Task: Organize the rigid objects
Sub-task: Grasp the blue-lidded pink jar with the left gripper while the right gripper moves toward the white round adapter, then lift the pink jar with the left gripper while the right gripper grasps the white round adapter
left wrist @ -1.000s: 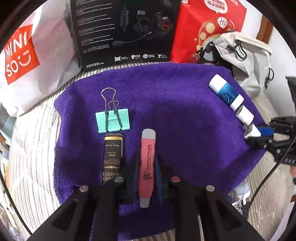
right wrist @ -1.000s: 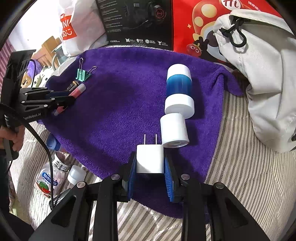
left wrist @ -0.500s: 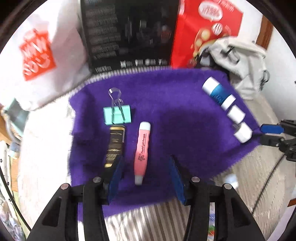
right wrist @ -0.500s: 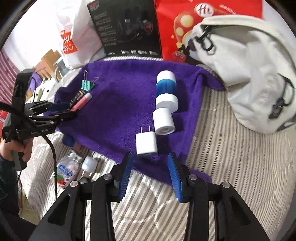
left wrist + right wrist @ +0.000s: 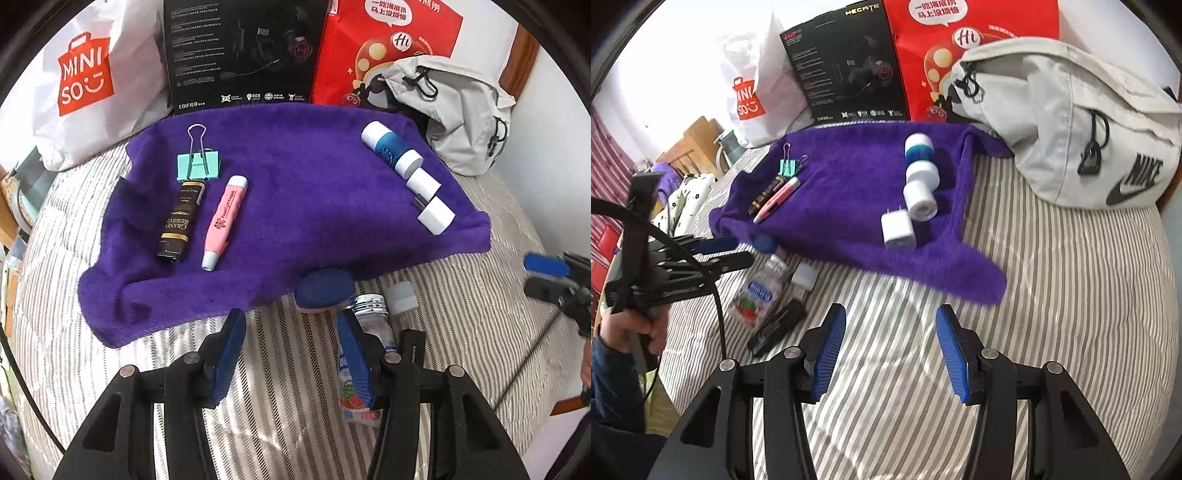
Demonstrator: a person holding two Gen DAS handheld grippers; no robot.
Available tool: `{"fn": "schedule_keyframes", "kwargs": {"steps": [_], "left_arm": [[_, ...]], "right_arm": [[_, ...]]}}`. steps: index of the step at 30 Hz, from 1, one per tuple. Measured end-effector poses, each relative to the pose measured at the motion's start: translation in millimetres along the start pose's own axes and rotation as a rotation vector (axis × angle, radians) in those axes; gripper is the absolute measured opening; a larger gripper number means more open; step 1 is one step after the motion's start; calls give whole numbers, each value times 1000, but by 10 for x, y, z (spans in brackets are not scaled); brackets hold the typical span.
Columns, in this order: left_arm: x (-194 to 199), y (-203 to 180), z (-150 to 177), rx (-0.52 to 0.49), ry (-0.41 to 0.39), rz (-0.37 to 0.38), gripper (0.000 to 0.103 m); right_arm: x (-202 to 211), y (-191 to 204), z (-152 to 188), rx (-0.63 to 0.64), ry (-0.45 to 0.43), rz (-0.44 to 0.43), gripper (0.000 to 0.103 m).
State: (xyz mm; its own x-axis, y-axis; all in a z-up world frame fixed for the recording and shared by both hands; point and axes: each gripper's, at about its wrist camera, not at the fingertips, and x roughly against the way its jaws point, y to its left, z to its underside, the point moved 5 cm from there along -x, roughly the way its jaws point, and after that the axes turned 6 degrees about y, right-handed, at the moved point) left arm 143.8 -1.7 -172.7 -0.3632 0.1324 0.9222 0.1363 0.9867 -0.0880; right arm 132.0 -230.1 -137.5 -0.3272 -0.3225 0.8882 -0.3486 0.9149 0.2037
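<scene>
Reaching next means lowering the left gripper point(image 5: 291, 354), fingers spread and empty, squarely over the small bottle point(image 5: 364, 354) on the striped bed below the purple towel point(image 5: 295, 192). The right gripper point(image 5: 890, 347), likewise spread, hovers clear of the white charger point(image 5: 897, 229).

Left claw point(image 5: 291, 354) agape over striped bedding point(image 5: 288, 369), purple towel point(image 5: 295, 206) ahead

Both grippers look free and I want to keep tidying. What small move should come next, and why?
Probably bring the open left gripper forward onto the clear bottle. It lies loose on the bedding beside a small cap, off the purple towel, where the pen and charger already lie in rows.
</scene>
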Motion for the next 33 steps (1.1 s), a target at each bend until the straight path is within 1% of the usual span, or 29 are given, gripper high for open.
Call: {"fn": "schedule_keyframes", "kwargs": {"steps": [6, 9, 11, 13, 15, 17, 21, 24, 25, 28, 33], "left_arm": [[-108, -90, -64, 22, 1, 21, 49], [-134, -126, -105, 36, 1, 6, 49], [-169, -123, -128, 63, 5, -12, 49], [-192, -124, -148, 86, 5, -8, 49], [-221, -117, -162, 103, 12, -21, 49], [-244, -108, -176, 127, 9, -14, 49], [-258, -107, -192, 145, 1, -21, 49], [-251, -101, -192, 140, -5, -29, 40], [-244, -93, -191, 138, -5, -27, 35], [-210, -25, -166, 146, -11, 18, 34], [-82, 114, -91, 138, -24, 0, 34]], "right_arm": [[-55, 1, 220, -6, 41, -1, 51], [-68, -14, 289, -6, 55, -6, 51], [-84, -25, 305, -10, 62, -8, 51], [-101, -35, 318, -13, 68, -10, 51], [-113, -35, 318, -13, 73, -15, 51], [-130, -28, 320, -10, 81, -17, 51], [-178, 22, 332, -2, 91, -27, 51], [-236, 75, 333, 2, 101, -37, 51], [-251, 97, 329, 3, 102, -39, 51], [-288, 167, 293, 4, 94, -51, 51], [-325, 311, 162, 1, 63, -76, 51]]}}
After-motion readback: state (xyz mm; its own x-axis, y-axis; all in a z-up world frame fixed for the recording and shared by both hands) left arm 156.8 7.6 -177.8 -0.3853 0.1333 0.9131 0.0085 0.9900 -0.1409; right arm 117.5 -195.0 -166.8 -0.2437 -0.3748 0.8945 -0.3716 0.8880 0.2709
